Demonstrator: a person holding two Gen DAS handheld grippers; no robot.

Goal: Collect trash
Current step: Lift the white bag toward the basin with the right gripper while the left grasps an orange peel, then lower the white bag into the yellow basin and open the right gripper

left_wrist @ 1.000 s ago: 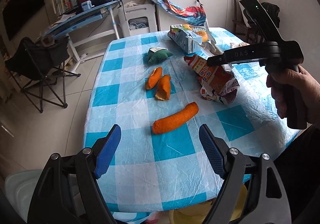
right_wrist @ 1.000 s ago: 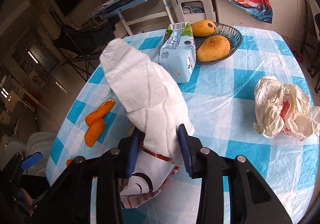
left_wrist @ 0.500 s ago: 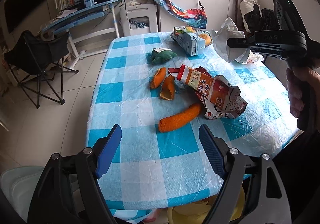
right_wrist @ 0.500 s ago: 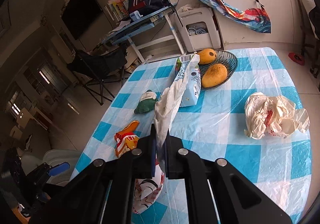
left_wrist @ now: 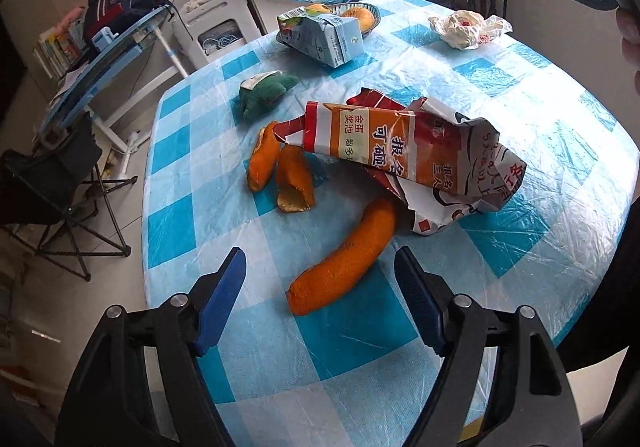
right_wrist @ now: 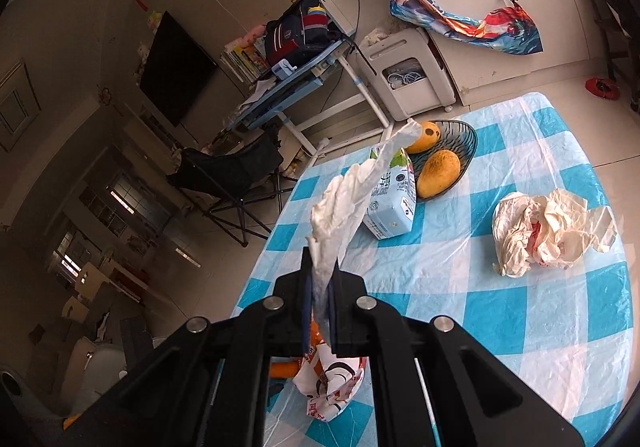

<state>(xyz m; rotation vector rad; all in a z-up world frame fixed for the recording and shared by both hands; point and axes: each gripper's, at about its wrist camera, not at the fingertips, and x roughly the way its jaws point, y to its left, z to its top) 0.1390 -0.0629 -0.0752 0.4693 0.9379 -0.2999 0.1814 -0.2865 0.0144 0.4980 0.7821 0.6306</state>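
Our right tool [right_wrist: 319,289] pinches a white tissue [right_wrist: 348,199]. Our left tool [left_wrist: 320,297], jaws closing on nothing yet, must straddle the long orange peel [left_wrist: 346,257]

Soft, even daylight fills both views. The blue-and-white checked plastic-covered surface [left_wrist: 520,95] is bright and carries a pale sheen at the right of the left wrist view. Shadows are faint and short, as under the long curved orange peel [left_wrist: 344,259]. In the right wrist view the left side of the room is dim. Both pictures are sharp, bow strongly toward the edges, and have black corners.
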